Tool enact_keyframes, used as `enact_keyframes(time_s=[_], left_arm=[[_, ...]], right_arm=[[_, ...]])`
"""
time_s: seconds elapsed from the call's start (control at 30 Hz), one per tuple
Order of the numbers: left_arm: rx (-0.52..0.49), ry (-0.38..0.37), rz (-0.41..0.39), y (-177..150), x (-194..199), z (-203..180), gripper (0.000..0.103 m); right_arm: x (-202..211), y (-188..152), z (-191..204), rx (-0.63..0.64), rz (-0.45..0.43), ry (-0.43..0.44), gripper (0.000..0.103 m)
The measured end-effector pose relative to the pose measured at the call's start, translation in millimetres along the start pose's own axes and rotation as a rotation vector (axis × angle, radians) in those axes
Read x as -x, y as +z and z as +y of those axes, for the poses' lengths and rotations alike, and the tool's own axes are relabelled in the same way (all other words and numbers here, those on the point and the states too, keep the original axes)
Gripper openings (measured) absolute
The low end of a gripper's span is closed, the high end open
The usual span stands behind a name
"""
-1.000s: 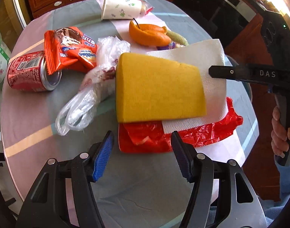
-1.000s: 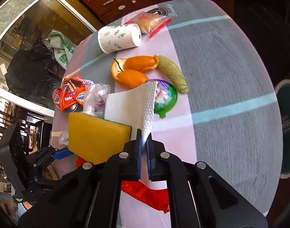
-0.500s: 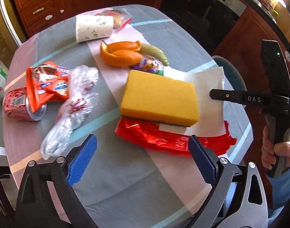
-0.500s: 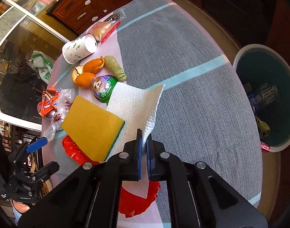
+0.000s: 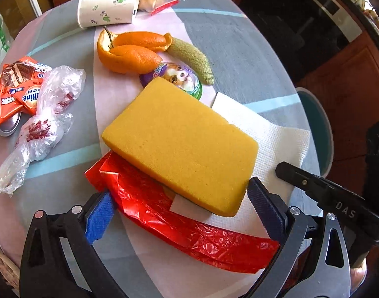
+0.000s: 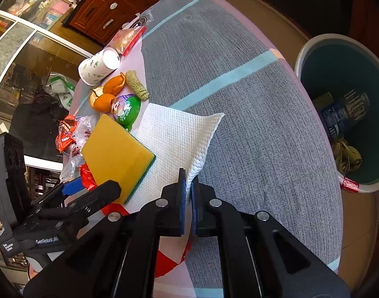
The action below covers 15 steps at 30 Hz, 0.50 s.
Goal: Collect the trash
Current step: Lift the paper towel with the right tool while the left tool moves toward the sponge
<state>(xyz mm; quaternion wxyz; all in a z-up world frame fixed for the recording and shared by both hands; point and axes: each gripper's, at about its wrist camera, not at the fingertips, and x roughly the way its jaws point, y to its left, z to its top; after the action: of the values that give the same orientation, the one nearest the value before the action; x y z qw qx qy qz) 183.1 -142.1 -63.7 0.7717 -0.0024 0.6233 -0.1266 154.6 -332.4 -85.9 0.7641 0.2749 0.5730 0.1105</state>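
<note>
The left gripper (image 5: 179,211) stands at its widest, its jaws having just been opening, with nothing pressed between the pads. The near corner of the sponge (image 5: 182,146) and the red wrapper (image 5: 189,228) beneath it lie in the gap; the right pad sits just beside the sponge's near corner, and whether it touches cannot be told from this view. The sponge's long axis runs diagonally, from the far left of the left wrist view toward the near right, so the jaws straddle a corner and not a flat side.

The right gripper (image 6: 188,198) is clamped on the near edge of the paper towel (image 6: 174,144), lifting that edge into a fold. The rest of the towel lies flat on the tabletop (image 6: 251,129), and the sponge rests on its left part, pinning it.

The bin (image 6: 343,109) stands off the tabletop's right edge, on the right gripper's side and well apart from the left gripper.

The towel probably cannot come free until the sponge is lifted; the left gripper is the nearer one for that.
</note>
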Motion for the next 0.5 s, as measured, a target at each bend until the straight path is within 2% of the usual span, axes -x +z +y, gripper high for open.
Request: enact_keyframes(time_s=[0.13,0.27,0.3,0.4,0.47,0.5], left_arm=[[-0.02,0.008,0.015,-2.7,-4.9,-13.0,0.099],[-0.118,0.084,-0.05,-5.1,-6.2,-29.2,0.097],[-0.117,0.08,-0.06,-5.1,-6.7,-26.8,0.08],[-0.098,0.051,-0.064,-4.7,-4.1,-14.0,0.044],[-0.084,0.032,-0.058,-5.4,0.1,-1.9,0.03],[-0.078,0.023,-0.055,-5.6,1.3,3.2,0.028]], right_arm=[[-1.8,0.2,-5.9,-0.002,0.009,0.011,0.005],[2.6,4.4,-12.0,-0.016,-0.01,0.015,0.005],[4.5,5.3,-13.8,-0.015,-0.017,0.007,0.005],[6.7,6.8,-17.0,-0.019,-0.018,0.003,0.005],[6.3,7.7,-16.9,-0.018,-0.018,-0.003,0.009],[5.9,8.5,-17.3,-0.02,-0.017,-0.002,0.009]])
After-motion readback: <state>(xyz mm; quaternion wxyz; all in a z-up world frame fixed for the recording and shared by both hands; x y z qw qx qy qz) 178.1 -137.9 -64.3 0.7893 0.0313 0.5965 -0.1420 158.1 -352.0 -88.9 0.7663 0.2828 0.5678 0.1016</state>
